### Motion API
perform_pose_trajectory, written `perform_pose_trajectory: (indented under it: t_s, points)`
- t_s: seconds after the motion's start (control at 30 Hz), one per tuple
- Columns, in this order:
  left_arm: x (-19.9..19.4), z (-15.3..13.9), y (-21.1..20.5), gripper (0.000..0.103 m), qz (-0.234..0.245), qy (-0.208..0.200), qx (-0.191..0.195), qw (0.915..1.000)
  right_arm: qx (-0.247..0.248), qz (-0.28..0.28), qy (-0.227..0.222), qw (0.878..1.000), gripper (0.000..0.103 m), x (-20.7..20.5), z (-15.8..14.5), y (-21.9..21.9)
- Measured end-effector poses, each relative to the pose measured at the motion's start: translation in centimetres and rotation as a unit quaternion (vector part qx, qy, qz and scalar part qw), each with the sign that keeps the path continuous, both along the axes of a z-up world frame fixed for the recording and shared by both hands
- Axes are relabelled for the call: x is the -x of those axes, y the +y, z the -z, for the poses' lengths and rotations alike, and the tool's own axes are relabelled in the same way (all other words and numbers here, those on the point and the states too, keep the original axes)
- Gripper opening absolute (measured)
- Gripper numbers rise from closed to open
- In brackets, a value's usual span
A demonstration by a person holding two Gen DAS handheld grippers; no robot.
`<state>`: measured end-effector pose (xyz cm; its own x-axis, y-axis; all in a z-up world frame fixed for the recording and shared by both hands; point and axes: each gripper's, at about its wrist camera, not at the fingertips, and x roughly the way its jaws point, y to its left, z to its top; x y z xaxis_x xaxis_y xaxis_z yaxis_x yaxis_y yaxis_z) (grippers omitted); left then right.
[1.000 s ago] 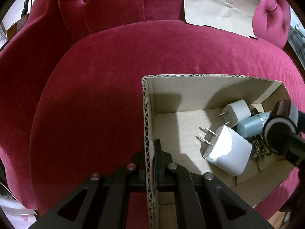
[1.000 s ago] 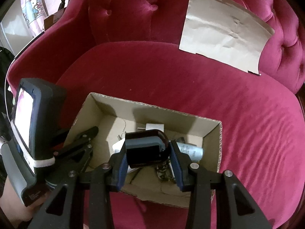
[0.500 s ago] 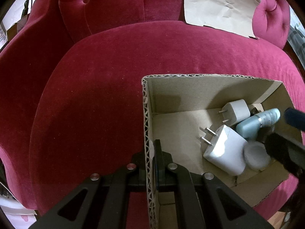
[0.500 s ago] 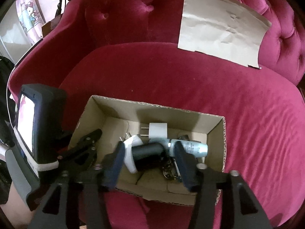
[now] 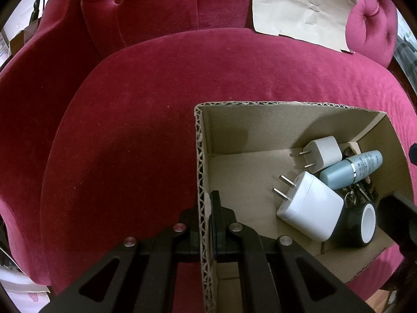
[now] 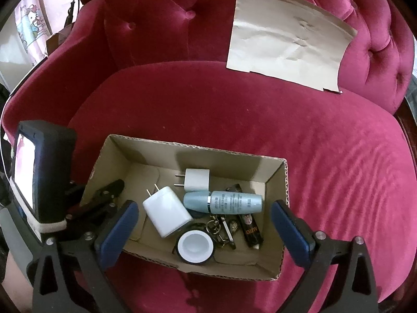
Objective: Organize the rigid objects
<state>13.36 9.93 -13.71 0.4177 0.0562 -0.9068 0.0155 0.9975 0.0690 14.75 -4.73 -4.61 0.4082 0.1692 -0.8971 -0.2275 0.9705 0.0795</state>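
Two pairs of tongs are seen over a cardboard box (image 6: 273, 180) that rests on the seat of a red velvet armchair (image 6: 234, 109). The left tongs (image 5: 207, 208) are pressed together on the box's left wall, with the corrugated edge pinched between the two fingers. The right tongs (image 6: 202, 224) are spread wide and their jaws are opening; nothing is pressed by the blue pads (image 6: 292, 232), which stand apart over the near side of the box.

Inside the box, a roll of black tape (image 6: 195, 246) with a white core is seen lying on the floor near the front wall, directly below the gap between the right tongs and free of them. A large white charger (image 6: 166, 214) lies just beside the roll, its prongs pointing toward the far wall. A smaller white charger (image 6: 196, 180) sits behind it, and a pale blue bottle (image 6: 224, 202) lies on its side between the two chargers and the tape. A bunch of keys (image 6: 221, 230) and a black lighter (image 6: 250, 229) are found to the right of the roll.

A creased sheet of brown paper (image 6: 284, 39) is propped against the chair's tufted back, well apart from the box.
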Motion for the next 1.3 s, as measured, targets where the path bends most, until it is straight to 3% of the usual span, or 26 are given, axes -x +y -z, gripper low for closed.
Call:
perform_pose_trajectory:
  t_s: [0.27, 0.37, 0.43, 0.47, 0.53, 0.63, 0.67, 0.73, 1.3]
  points:
    - [-0.2, -0.3, -0.2, 0.005, -0.002, 0.006, -0.007, 1.0000, -0.001, 0.017, 0.002, 1.000, 0.103, 0.1, -0.1, -0.9]
    - [-0.2, -0.5, -0.6, 0.011, -0.001, 0.004, -0.024, 0.9997, -0.008, 0.026, 0.004, 1.000, 0.103, 0.0, -0.3, -1.4]
    - [-0.1, -0.9, -0.7, 0.034, -0.003, -0.002, -0.030, 0.9995, -0.006, 0.029, 0.002, 1.000, 0.103, 0.1, -0.5, -1.7]
    - [0.0, -1.2, -0.8, 0.041, -0.004, -0.005, -0.032, 0.9995, -0.004, 0.029, 0.002, 1.000, 0.103, 0.1, -0.6, -1.8]
    - [0.1, -1.7, -0.8, 0.070, -0.009, -0.010, -0.037, 0.9992, -0.003, 0.030, -0.001, 1.000, 0.103, 0.3, -0.8, -2.0]
    - [0.4, -2.4, -0.8, 0.090, -0.022, -0.018, -0.048, 0.9985, -0.002, 0.038, -0.005, 0.999, 0.103, 0.6, -1.2, -2.4]
    - [0.5, -2.6, -0.9, 0.091, -0.022, -0.021, -0.048, 0.9984, -0.007, 0.041, -0.004, 0.999, 0.103, 0.7, -1.4, -2.7]
    - [0.7, -2.9, -1.1, 0.103, -0.018, -0.022, -0.049, 0.9984, -0.009, 0.042, -0.004, 0.999, 0.103, 1.1, -1.7, -3.0]
    - [4.5, -9.0, -2.8, 0.103, -0.019, -0.047, -0.016, 0.9986, -0.014, 0.046, -0.029, 0.998, 0.103, 4.8, -6.4, -4.8]
